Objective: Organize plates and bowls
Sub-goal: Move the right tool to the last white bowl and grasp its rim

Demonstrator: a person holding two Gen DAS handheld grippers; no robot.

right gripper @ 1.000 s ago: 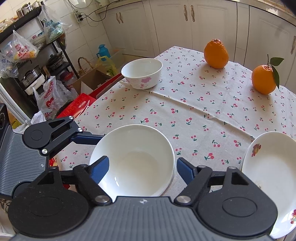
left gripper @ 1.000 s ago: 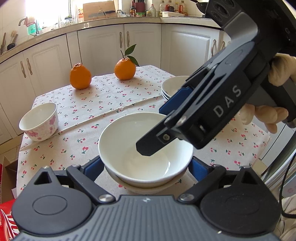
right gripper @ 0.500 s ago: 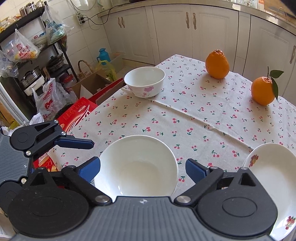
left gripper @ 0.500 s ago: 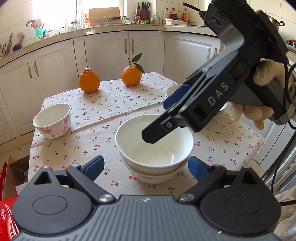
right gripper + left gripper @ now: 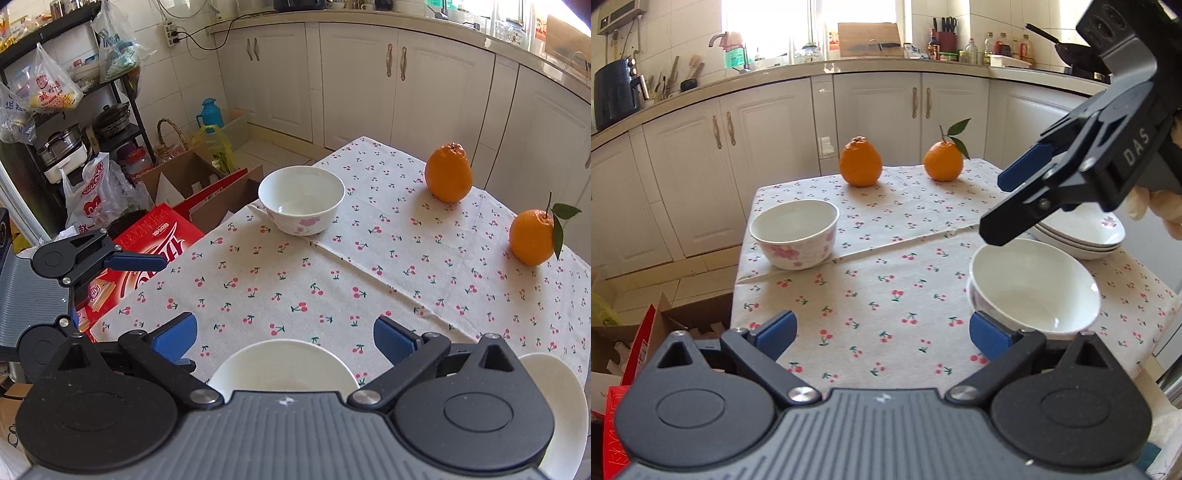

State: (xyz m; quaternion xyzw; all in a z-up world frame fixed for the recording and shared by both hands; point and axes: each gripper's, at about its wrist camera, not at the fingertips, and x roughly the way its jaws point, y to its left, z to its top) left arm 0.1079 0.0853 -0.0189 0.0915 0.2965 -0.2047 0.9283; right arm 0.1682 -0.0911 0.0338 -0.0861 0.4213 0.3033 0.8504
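Tablecloth (image 5: 886, 295): nested white bowls (image 5: 1034, 291), empty.

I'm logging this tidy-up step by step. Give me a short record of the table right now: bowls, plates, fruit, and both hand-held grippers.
stacked bowls: white bowl nested in another, near table edge
floral bowl: alone, upright, far side of the cloth
plates: stack behind the stacked bowls
oranges: two at the far end, one with a leaf
left hand-held gripper: open, jaws just widened, nothing between them
right hand-held gripper: open, jaws just widened, above the stacked bowls, holding nothing
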